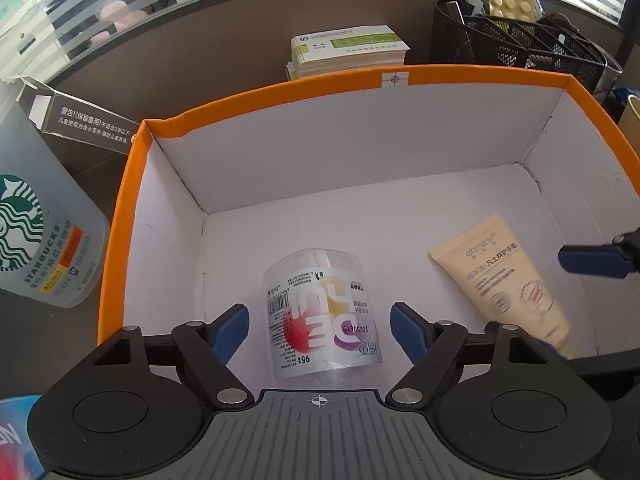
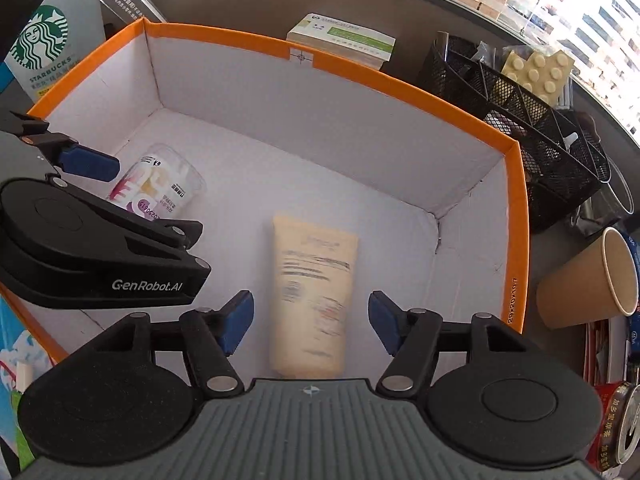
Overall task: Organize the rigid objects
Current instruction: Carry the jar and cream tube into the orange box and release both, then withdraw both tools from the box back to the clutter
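Observation:
An orange box (image 1: 280,88) with a white inside holds two things. A clear round container (image 1: 320,312) with a colourful label lies on its side on the box floor. My left gripper (image 1: 318,320) is open around it, and both blue pads stand clear of its sides. A cream tube (image 2: 312,292) lies flat further right, blurred in the right wrist view. My right gripper (image 2: 311,308) is open over the tube, with a gap on each side. The tube (image 1: 504,280) also shows in the left wrist view, as does one right finger (image 1: 592,260).
A frosted Starbucks bottle (image 1: 36,232) and a dark carton (image 1: 80,120) stand left of the box. Behind it are a stack of white and green packets (image 1: 352,48) and a black mesh organizer (image 2: 520,120). A paper cup (image 2: 588,280) and cans (image 2: 624,420) crowd the right side.

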Demonstrator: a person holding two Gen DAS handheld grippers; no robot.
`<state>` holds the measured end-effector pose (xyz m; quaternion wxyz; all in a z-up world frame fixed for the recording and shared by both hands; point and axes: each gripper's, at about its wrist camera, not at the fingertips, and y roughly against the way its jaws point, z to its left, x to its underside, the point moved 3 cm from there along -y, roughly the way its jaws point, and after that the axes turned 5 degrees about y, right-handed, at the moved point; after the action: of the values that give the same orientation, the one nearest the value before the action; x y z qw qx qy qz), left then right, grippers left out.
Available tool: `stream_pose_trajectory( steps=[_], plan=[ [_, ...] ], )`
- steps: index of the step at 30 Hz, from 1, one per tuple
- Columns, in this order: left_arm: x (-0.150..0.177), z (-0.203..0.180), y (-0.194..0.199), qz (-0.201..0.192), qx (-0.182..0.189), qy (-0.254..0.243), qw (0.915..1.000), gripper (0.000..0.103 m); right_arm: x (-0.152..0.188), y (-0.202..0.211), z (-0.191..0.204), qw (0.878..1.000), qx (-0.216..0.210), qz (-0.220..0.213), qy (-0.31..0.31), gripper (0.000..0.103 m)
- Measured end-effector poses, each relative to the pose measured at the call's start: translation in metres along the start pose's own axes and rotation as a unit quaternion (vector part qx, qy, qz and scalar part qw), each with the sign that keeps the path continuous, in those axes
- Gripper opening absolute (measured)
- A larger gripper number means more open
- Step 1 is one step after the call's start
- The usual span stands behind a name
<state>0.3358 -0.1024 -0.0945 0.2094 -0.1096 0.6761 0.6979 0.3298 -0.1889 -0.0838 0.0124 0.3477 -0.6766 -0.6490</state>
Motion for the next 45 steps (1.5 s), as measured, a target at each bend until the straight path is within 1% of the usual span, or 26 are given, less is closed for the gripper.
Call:
stream_pose_trajectory(
  steps=[2, 4, 5, 7, 9, 12, 15, 17, 18, 19, 20, 21, 22, 23, 25, 29, 30, 32, 35, 37, 38, 40, 42, 43, 45],
  plan=[
    [0.000, 0.000, 0.005, -0.001, 0.004, 0.001, 1.0000, 0.081, -0.001, 0.004, -0.001, 1.000, 0.011, -0.005, 0.002, 0.062],
    [-0.002, 0.002, 0.017, -0.012, 0.012, 0.007, 0.9998, 0.081, -0.002, 0.013, -0.002, 1.000, 0.022, -0.016, 0.006, 0.064],
    [-0.004, 0.003, 0.024, -0.017, 0.018, 0.011, 0.9996, 0.084, -0.003, 0.020, -0.003, 0.999, 0.024, -0.024, 0.006, 0.065],
    [-0.006, 0.006, 0.041, -0.034, 0.016, 0.018, 0.9991, 0.090, -0.004, 0.035, -0.005, 0.999, 0.028, -0.042, 0.005, 0.065],
    [-0.007, 0.010, 0.060, -0.056, 0.021, 0.021, 0.9980, 0.090, -0.005, 0.054, -0.006, 0.997, 0.032, -0.065, 0.000, 0.065],
    [-0.002, 0.017, 0.095, -0.097, 0.038, 0.028, 0.9942, 0.090, -0.002, 0.086, -0.005, 0.993, 0.039, -0.112, -0.003, 0.065],
    [0.013, 0.027, 0.128, -0.151, 0.043, 0.034, 0.9870, 0.097, 0.011, 0.122, -0.001, 0.985, 0.045, -0.167, -0.013, 0.065],
    [0.034, 0.034, 0.147, -0.188, 0.044, 0.038, 0.9804, 0.100, 0.024, 0.144, 0.003, 0.977, 0.042, -0.206, -0.021, 0.065],
    [0.047, 0.037, 0.154, -0.203, 0.042, 0.040, 0.9774, 0.101, 0.032, 0.153, 0.006, 0.973, 0.041, -0.225, -0.025, 0.068],
    [0.060, 0.040, 0.157, -0.213, 0.040, 0.041, 0.9753, 0.102, 0.042, 0.163, 0.010, 0.968, 0.041, -0.244, -0.028, 0.078],
    [0.074, 0.043, 0.160, -0.219, 0.041, 0.041, 0.9739, 0.103, 0.053, 0.170, 0.014, 0.964, 0.041, -0.262, -0.030, 0.085],
    [0.087, 0.045, 0.160, -0.225, 0.041, 0.043, 0.9726, 0.103, 0.064, 0.178, 0.019, 0.959, 0.044, -0.279, -0.029, 0.096],
    [0.102, 0.046, 0.159, -0.229, 0.039, 0.044, 0.9717, 0.103, 0.076, 0.182, 0.025, 0.955, 0.048, -0.293, -0.025, 0.100],
    [0.116, 0.046, 0.154, -0.228, 0.037, 0.043, 0.9721, 0.103, 0.088, 0.183, 0.031, 0.952, 0.052, -0.300, -0.020, 0.100],
    [0.143, 0.046, 0.143, -0.218, 0.033, 0.042, 0.9744, 0.103, 0.112, 0.179, 0.044, 0.953, 0.057, -0.296, -0.016, 0.100],
    [0.186, 0.049, 0.119, -0.184, 0.026, 0.056, 0.9810, 0.103, 0.155, 0.156, 0.065, 0.961, 0.058, -0.270, -0.014, 0.100],
    [0.195, 0.050, 0.115, -0.184, 0.020, 0.057, 0.9811, 0.103, 0.163, 0.150, 0.069, 0.963, 0.062, -0.262, -0.011, 0.100],
    [0.212, 0.048, 0.109, -0.182, -0.010, 0.047, 0.9821, 0.103, 0.179, 0.140, 0.078, 0.966, 0.073, -0.247, -0.006, 0.100],
    [0.231, 0.040, 0.100, -0.175, -0.043, 0.012, 0.9836, 0.103, 0.193, 0.131, 0.084, 0.968, 0.074, -0.238, -0.010, 0.100],
    [0.238, 0.035, 0.094, -0.171, -0.052, -0.007, 0.9839, 0.103, 0.200, 0.129, 0.087, 0.969, 0.071, -0.238, -0.015, 0.100],
    [0.245, 0.037, 0.096, -0.185, -0.056, -0.007, 0.9812, 0.103, 0.201, 0.127, 0.087, 0.968, 0.071, -0.238, -0.017, 0.100],
    [0.248, 0.036, 0.098, -0.195, -0.068, -0.009, 0.9783, 0.103, 0.204, 0.126, 0.088, 0.968, 0.074, -0.239, -0.021, 0.100],
    [0.251, 0.035, 0.100, -0.197, -0.069, -0.008, 0.9780, 0.103, 0.205, 0.124, 0.089, 0.968, 0.072, -0.240, -0.024, 0.100],
    [0.251, 0.035, 0.101, -0.191, -0.060, -0.003, 0.9797, 0.103, 0.208, 0.124, 0.090, 0.968, 0.070, -0.239, -0.026, 0.100],
    [0.250, 0.036, 0.102, -0.177, -0.025, 0.008, 0.9838, 0.103, 0.210, 0.123, 0.090, 0.968, 0.067, -0.239, -0.027, 0.100]
  ],
)
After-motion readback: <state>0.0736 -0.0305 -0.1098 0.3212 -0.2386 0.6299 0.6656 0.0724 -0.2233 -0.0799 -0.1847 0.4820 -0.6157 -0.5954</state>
